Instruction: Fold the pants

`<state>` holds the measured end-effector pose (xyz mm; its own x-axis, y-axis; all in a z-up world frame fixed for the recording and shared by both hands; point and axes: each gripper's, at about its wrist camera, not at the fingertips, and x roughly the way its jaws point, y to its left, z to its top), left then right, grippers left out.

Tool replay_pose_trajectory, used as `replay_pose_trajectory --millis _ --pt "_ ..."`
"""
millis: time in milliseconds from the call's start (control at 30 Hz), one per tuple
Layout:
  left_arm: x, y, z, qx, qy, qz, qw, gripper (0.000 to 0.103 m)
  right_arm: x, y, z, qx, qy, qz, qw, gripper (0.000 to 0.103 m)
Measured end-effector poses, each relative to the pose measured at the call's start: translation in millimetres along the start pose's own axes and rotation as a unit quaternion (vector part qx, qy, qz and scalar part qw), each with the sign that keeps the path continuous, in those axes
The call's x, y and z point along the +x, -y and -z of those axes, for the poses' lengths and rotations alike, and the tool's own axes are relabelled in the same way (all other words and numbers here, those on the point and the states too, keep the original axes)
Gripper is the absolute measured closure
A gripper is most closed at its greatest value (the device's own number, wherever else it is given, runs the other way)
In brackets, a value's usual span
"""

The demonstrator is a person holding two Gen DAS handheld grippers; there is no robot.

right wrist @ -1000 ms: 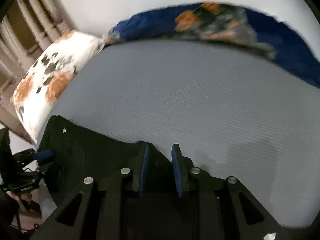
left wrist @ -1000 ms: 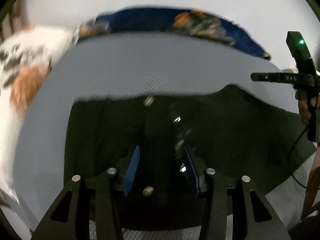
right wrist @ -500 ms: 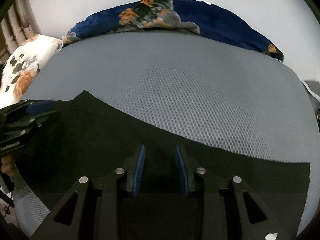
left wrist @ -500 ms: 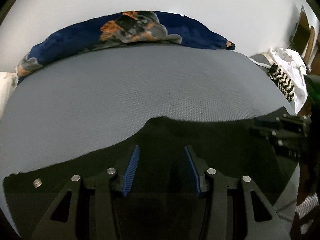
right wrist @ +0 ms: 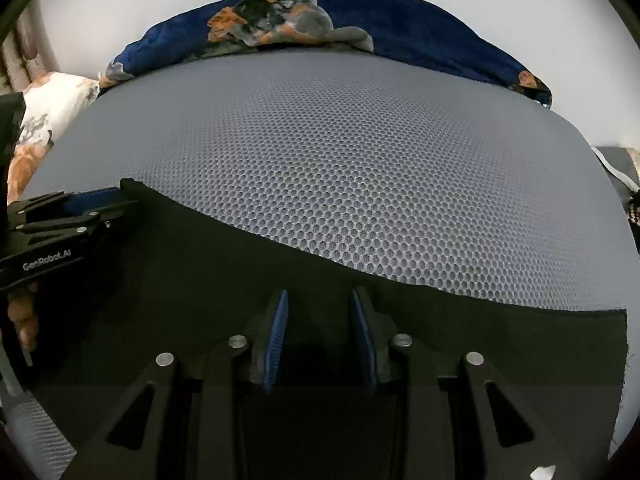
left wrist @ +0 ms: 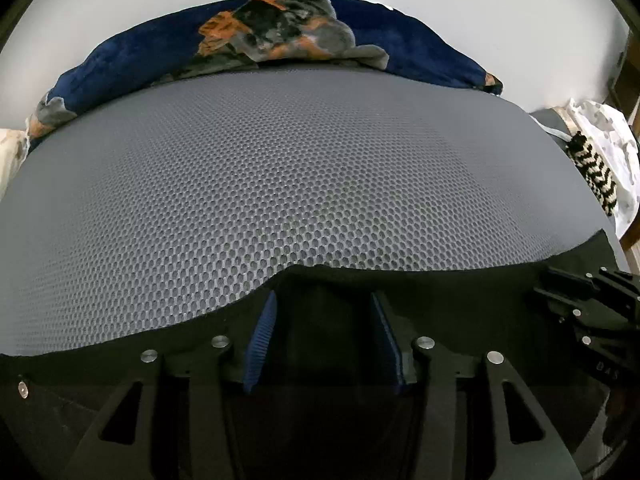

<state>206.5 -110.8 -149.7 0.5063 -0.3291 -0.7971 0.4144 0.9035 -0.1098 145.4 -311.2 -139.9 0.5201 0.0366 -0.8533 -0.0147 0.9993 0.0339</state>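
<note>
Black pants [left wrist: 460, 292] lie flat on a grey mesh mattress [left wrist: 300, 160], their far edge running just ahead of both grippers. My left gripper [left wrist: 322, 296] points down over that edge, where the cloth humps slightly at its tips. Its jaws are opening, with dark cloth between the blue pads but not pinched. In the right wrist view it sits at the pants' left corner [right wrist: 120, 198]. My right gripper [right wrist: 319, 294] hangs over the pants [right wrist: 192, 264] with its pads apart and cloth lying slack between them. The left wrist view shows it at the right edge [left wrist: 548, 284].
A navy blanket with orange and grey print [left wrist: 280, 32] is bunched along the mattress's far side against a white wall. A floral pillow [right wrist: 48, 100] lies far left. Striped and white cloth [left wrist: 596, 176] sits off the right side. A hand [right wrist: 24, 316] holds the left gripper.
Both grippers swung round to face the blanket and sank a little. The pants' button and zip went out of sight; a plain cloth edge now lies at the fingertips. The right jaws widened.
</note>
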Motion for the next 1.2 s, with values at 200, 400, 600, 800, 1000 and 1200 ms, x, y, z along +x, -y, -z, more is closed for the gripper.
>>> replay_pose_trajectory --millis 200,400,600,800,1000,1200 --pt "1 3 1 -0.001 -0.005 -0.011 0.9999 0.048 0 -1 1 0.000 0.002 -0.001 1.000 0.072" --pt "-31 6 10 -0.011 -0.010 -0.019 0.9997 0.048 1 -1 0 -0.009 0.001 -0.006 1.000 0.067" --pt "-68 -6 36 -0.022 0.014 -0.056 0.9981 0.048 0 -3 3 -0.013 0.007 -0.003 1.000 0.066" --pt "-80 -22 65 -0.031 -0.004 -0.088 0.9956 0.048 0 -5 4 -0.018 0.008 -0.001 1.000 0.064" --pt "-80 -28 93 -0.026 -0.010 -0.103 0.9943 0.048 -3 -10 7 -0.040 0.004 -0.001 0.999 0.057" --pt "-78 -26 103 -0.022 -0.001 -0.108 0.9939 0.044 -24 6 6 -0.038 0.012 -0.005 0.999 0.057"
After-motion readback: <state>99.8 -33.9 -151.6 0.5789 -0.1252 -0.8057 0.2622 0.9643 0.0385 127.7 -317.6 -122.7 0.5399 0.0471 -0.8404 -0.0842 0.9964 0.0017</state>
